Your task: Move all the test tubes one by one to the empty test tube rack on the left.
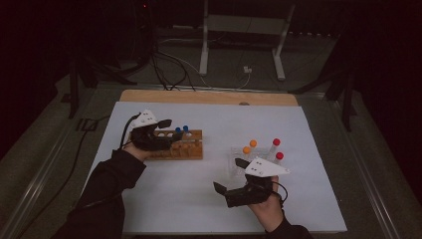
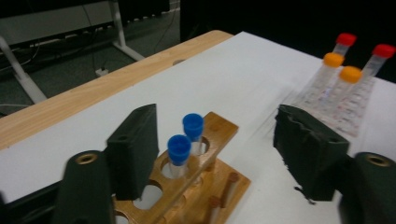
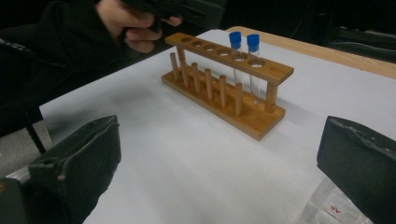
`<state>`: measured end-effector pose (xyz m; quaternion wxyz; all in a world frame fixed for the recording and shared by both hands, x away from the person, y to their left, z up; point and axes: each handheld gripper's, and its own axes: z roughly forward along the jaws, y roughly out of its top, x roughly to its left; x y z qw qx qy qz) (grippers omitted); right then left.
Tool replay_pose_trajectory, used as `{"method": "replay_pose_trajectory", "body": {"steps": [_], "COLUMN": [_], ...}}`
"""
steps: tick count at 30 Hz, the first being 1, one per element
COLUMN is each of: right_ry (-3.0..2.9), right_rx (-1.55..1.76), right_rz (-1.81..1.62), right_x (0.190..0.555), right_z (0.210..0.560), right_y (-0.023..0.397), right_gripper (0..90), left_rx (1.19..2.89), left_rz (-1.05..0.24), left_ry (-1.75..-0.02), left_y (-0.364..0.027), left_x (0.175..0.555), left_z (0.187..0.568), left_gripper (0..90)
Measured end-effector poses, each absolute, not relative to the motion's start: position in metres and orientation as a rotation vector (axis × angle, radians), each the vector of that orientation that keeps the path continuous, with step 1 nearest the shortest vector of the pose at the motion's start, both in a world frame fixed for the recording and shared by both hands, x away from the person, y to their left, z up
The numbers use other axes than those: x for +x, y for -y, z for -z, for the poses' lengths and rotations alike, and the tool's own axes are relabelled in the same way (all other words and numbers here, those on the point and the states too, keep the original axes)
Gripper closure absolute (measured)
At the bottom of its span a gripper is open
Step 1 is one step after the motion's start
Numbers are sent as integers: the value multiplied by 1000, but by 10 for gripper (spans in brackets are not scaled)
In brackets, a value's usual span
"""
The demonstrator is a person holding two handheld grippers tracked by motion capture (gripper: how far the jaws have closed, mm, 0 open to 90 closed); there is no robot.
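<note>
A wooden rack point(image 1: 191, 149) point(image 3: 224, 100) stands at the left of the white sheet with two blue-capped tubes point(image 1: 181, 130) point(image 2: 180, 149) point(image 3: 236, 39) upright in its end holes. My left gripper point(image 1: 171, 130) point(image 2: 219, 149) hovers over that rack, open; the tubes stand just ahead, close to one jaw, untouched. At the right, a clear rack point(image 1: 236, 159) point(image 2: 345, 107) carries orange-capped tubes point(image 1: 250, 146) and red-capped tubes point(image 1: 276, 144). My right gripper point(image 1: 230, 175) point(image 3: 219, 172) is held low in front of it, open with nothing between its jaws.
The white sheet point(image 1: 199, 199) covers a wooden tabletop whose bare far edge point(image 1: 209, 97) shows. Beyond it, metal stand legs point(image 1: 204, 45) and cables point(image 1: 164, 64) lie on the floor. Several holes of the wooden rack hold nothing.
</note>
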<state>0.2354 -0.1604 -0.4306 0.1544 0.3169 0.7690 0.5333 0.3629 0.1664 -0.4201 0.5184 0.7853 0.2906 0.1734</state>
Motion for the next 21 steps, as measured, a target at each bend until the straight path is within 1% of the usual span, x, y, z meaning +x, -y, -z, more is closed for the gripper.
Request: {"method": "replay_pose_trajectory", "body": {"steps": [3,4,6,8,10,13,21], "right_ry": [-2193,-2190,-2173,-2161,-2146,-2126,-2091], "right_rx": [906,907,906,910,911,912,945], "right_rz": [-1527,-1532,-1526,-1528,-1526,-1517,-1503], "right_x": [236,236,237,239,240,242,248], "right_z": [428,427,423,420,416,411,405], "right_y": [161,162,164,167,170,175,186], "right_gripper": [0,0,0,0,0,0,0], "left_rx": [1877,1877,1871,1866,1860,1855,1855], "left_rz": [-410,-403,-406,-388,-376,-354,-308], "left_ry": [-685,-677,-676,-670,-662,-647,-620], "left_y": [-168,-168,-169,-169,-170,-172,-178], "left_x": [353,349,342,336,330,321,299], "left_z": [414,413,411,410,409,411,423], "left_gripper": [226,183,154,96,80,23,17]}}
